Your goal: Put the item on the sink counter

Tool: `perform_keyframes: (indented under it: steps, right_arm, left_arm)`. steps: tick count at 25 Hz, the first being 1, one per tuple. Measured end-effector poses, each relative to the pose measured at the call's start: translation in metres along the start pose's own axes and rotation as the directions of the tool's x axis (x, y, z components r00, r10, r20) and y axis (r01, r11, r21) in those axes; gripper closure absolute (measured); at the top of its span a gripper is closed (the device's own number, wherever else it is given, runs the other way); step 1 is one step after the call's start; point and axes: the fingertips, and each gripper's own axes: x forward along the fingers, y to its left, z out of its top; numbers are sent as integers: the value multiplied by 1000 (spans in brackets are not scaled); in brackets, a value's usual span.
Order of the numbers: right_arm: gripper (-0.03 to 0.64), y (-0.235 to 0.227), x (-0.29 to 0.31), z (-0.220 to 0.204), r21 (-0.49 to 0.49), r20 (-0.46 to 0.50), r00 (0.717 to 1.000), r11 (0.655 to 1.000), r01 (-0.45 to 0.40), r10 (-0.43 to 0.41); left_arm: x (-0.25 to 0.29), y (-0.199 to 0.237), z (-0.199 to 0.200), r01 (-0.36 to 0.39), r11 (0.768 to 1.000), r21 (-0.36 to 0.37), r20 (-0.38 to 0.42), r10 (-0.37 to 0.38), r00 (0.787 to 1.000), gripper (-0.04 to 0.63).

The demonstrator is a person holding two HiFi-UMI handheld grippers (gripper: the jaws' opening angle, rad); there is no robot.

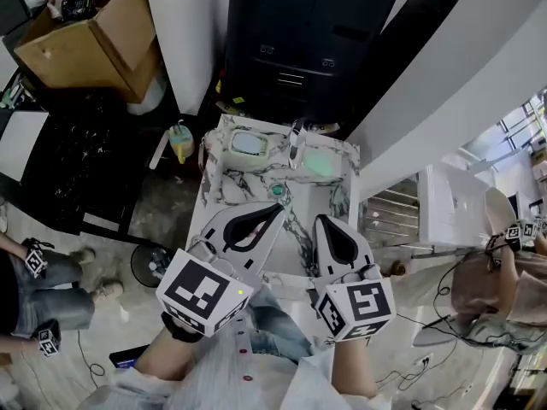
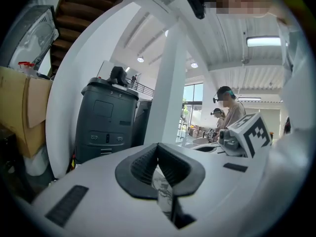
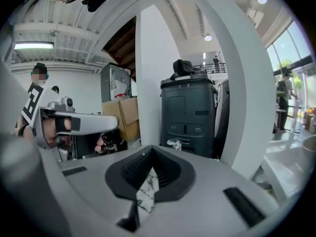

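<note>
The left gripper (image 1: 273, 212) (image 2: 158, 147) is hovering with its jaws closed together and gripping nothing; only marble is showing through the gap behind the tips. The right gripper (image 1: 325, 222) (image 3: 148, 154), at its 3 o'clock, is likewise pinched closed and empty. Both are pointing toward 12 o'clock over the near end of the marble counter (image 1: 229, 186). On it a teal piece (image 1: 277, 190) is lying mid-counter, and a green disc (image 1: 320, 163) is sitting at 1 o'clock beside the faucet (image 1: 297, 143). A yellow bottle (image 1: 179, 142) is standing on the floor at the counter's 10 o'clock. Which of these is the item, I cannot tell.
</note>
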Motion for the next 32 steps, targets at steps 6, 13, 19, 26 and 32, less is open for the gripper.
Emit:
perform_keyframes:
  steps: [6, 13, 19, 26, 32]
  right_arm:
    - [607, -16, 17, -3, -42, -20, 994, 993, -109, 108]
    - [607, -27, 30, -4, -28, -20, 988, 988, -154, 154]
    - [607, -44, 46, -2, -22, -31, 991, 991, -135, 134]
    - [607, -48, 70, -4, -15, -49, 990, 991, -132, 132]
    - [607, -47, 87, -12, -29, -80, 985, 987, -155, 153]
  left_arm:
    - [23, 1, -3, -87, 996, -8, 7, 87, 996, 580]
    - [34, 7, -8, -134, 991, 14, -21, 134, 991, 580]
    - [47, 20, -6, -131, 991, 8, -37, 131, 991, 580]
    - [52, 37, -7, -136, 991, 11, -51, 137, 989, 580]
    - [56, 48, -17, -143, 989, -25, -59, 141, 988, 580]
